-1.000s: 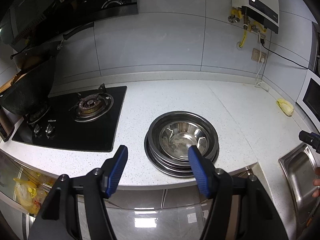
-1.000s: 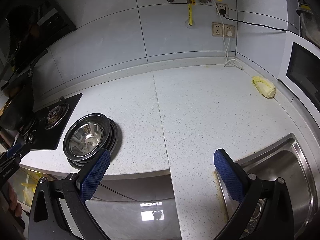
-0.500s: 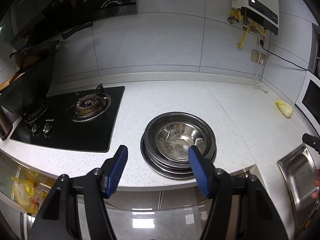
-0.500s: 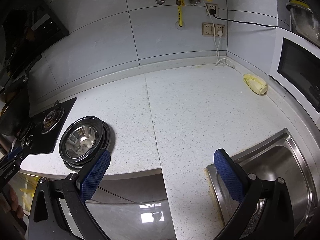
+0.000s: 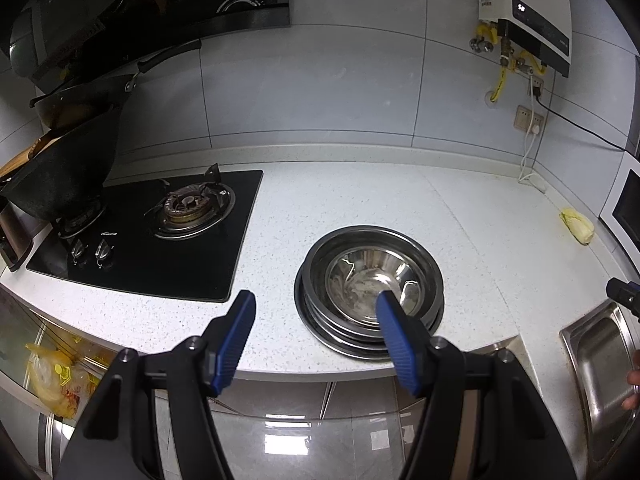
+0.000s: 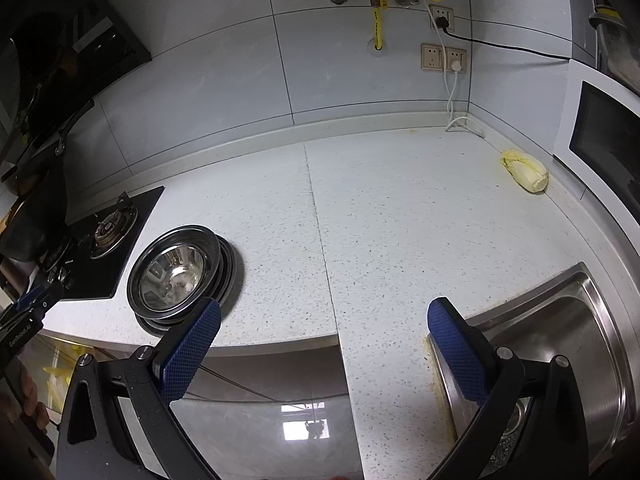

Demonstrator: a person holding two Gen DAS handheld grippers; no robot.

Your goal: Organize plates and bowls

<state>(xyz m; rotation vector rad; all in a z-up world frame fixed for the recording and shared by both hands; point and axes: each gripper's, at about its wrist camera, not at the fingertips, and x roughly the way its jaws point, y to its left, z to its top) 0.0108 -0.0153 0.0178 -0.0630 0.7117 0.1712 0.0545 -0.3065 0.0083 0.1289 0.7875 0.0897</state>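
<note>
1. Your left gripper [image 5: 316,314] is spread wide, holding nothing, before the counter [image 5: 360,200] edge.
2. Your right gripper [image 6: 324,320] is wide too (empty), near the sink [image 6: 592,320].
3. The stacked bowls [image 5: 370,280] sit beside the stove [image 5: 160,232].

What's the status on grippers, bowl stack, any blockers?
Left gripper open, empty. Right gripper open, empty. Steel bowl stack nested on countertop, untouched. Nothing between the left gripper and stack.
</note>
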